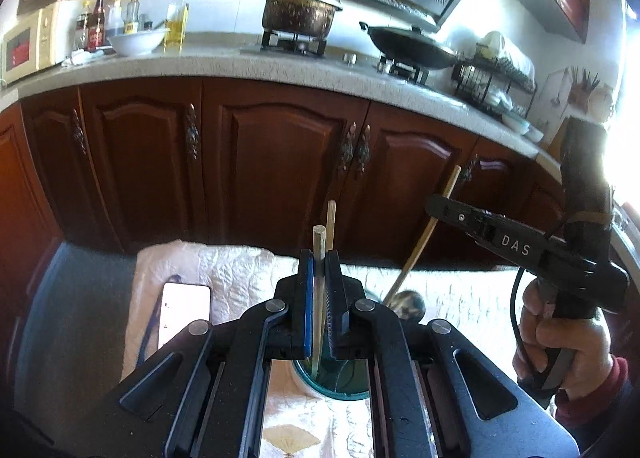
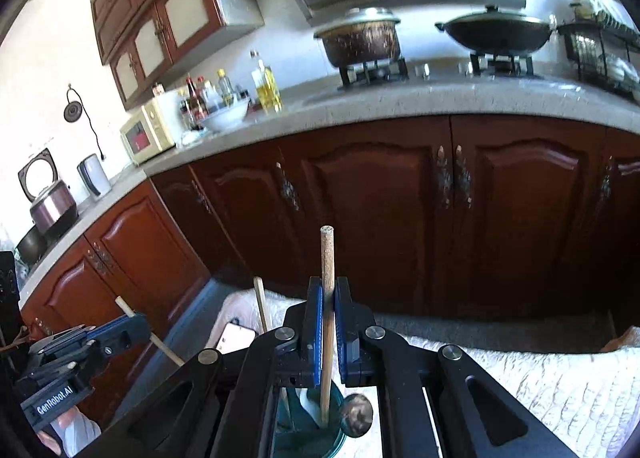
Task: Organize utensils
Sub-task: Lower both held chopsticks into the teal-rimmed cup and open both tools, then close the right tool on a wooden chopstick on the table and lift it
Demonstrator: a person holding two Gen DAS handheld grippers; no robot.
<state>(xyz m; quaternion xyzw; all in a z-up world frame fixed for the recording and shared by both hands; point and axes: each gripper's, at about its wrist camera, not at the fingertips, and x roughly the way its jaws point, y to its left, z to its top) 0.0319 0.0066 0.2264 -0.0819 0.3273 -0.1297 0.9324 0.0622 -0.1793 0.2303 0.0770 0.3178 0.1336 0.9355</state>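
My left gripper (image 1: 319, 258) is shut on a pale wooden chopstick (image 1: 318, 298) that stands nearly upright, its lower end inside a teal cup (image 1: 334, 386). A second stick (image 1: 331, 222) rises just behind it. In the right wrist view my right gripper (image 2: 328, 286) is shut on another chopstick (image 2: 327, 258), whose lower end also sits in the teal cup (image 2: 320, 438). A shiny metal spoon bowl (image 2: 356, 414) shows at the cup's rim. In the left wrist view the right gripper (image 1: 434, 207) comes in from the right, and its stick (image 1: 424, 238) slants down towards the cup.
The cup stands on a table under a white quilted cloth (image 1: 240, 270), with a phone (image 1: 186, 314) lying to its left. Dark red cabinet doors (image 1: 280, 162) and a stone counter with pots are behind the table. A hand (image 1: 560, 338) holds the right gripper's handle.
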